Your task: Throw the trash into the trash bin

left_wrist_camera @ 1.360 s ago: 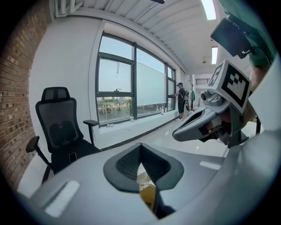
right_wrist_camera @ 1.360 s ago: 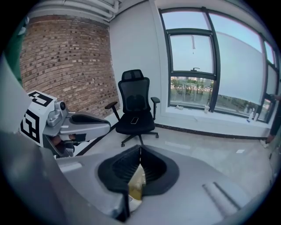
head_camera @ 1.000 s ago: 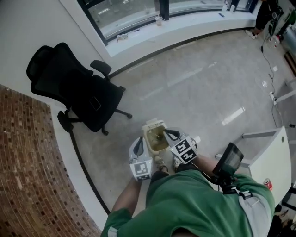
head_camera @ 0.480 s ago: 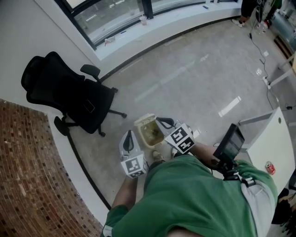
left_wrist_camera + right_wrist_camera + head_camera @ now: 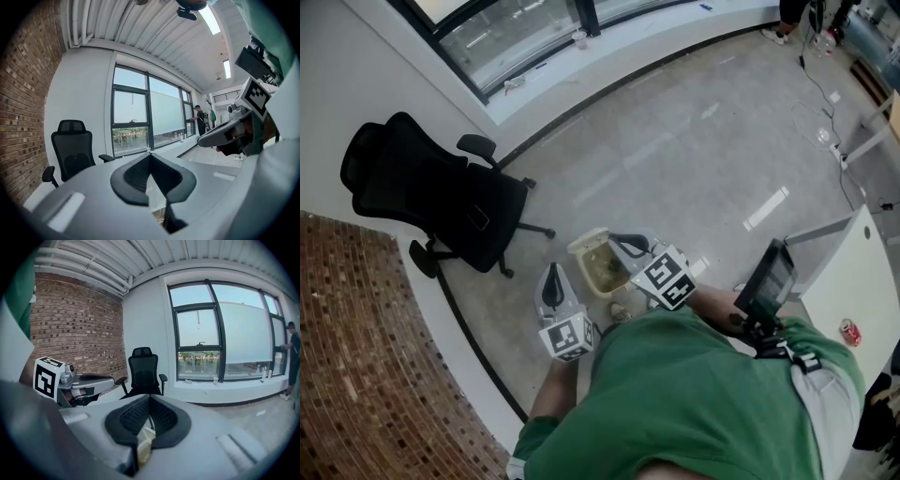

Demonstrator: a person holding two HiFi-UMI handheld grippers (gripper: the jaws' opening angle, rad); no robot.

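A cream trash bin (image 5: 583, 245) stands open on the grey floor in front of me, with brownish contents inside. My right gripper (image 5: 622, 246) hangs over the bin's right rim, its jaws shut with nothing between them. My left gripper (image 5: 551, 284) is just left of the bin, also shut and holding nothing. In the right gripper view the pads (image 5: 161, 420) meet at the top, and the bin's cream edge (image 5: 144, 442) shows in the gap below them. The left gripper view shows its gripper (image 5: 150, 161) with the pads touching, and the right gripper (image 5: 236, 133) off to its right.
A black office chair (image 5: 441, 202) stands left of the bin beside a brick wall (image 5: 356, 366). A window ledge (image 5: 581, 56) with a cup runs along the far side. A white table (image 5: 853, 300) with a red can (image 5: 848, 331) is at right. A small white object (image 5: 698, 267) lies near the bin.
The head view has swung a little, so the bin and both grippers sit slightly further left and up. Both grippers stay shut beside the bin.
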